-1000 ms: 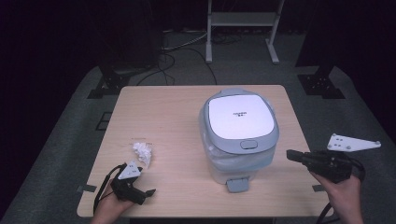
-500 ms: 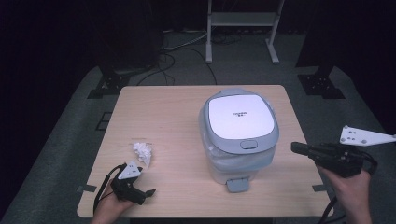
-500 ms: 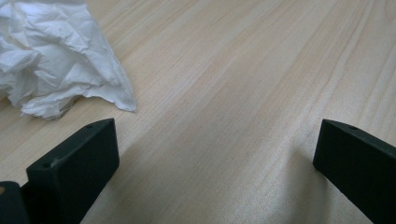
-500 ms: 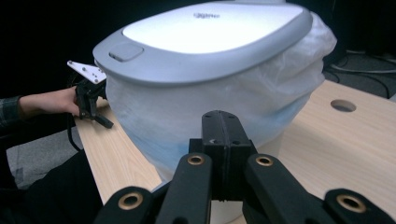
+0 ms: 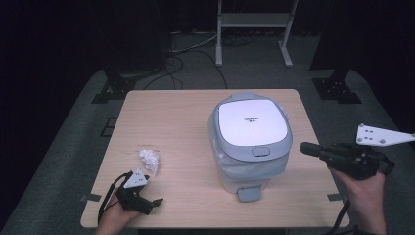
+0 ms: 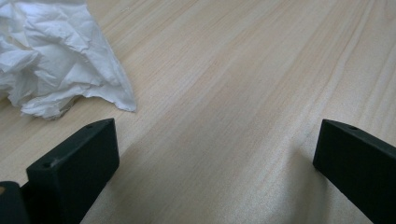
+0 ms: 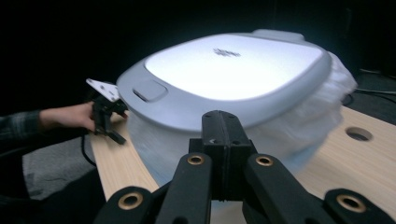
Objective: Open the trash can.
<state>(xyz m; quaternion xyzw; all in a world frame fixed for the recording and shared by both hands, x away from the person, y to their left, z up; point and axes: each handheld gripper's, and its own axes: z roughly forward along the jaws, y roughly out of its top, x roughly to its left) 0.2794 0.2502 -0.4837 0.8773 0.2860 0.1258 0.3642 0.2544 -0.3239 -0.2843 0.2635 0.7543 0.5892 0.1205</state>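
A crumpled white tissue (image 5: 148, 159) (image 6: 56, 60) lies on the wooden table (image 5: 171, 122) near its front left. Just in front of it my left gripper (image 5: 147, 199) (image 6: 217, 135) rests low over the wood, open wide, with nothing between its jaws. A small pedal bin (image 5: 250, 139) (image 7: 233, 74) with a white lid, grey rim and a plastic liner stands right of centre, lid down. My right gripper (image 5: 307, 148) (image 7: 224, 130) is shut and empty, held off the table's right edge and pointing at the bin's side.
The bin's grey pedal (image 5: 249, 194) juts toward the front edge. A round hole (image 7: 358, 134) is cut in the tabletop beyond the bin. Cables (image 5: 195, 54) and a metal stand (image 5: 254, 29) are on the dark floor behind the table.
My right gripper has drifted a little up and to the right beside the bin, still shut. The left gripper and the tissue have not moved.
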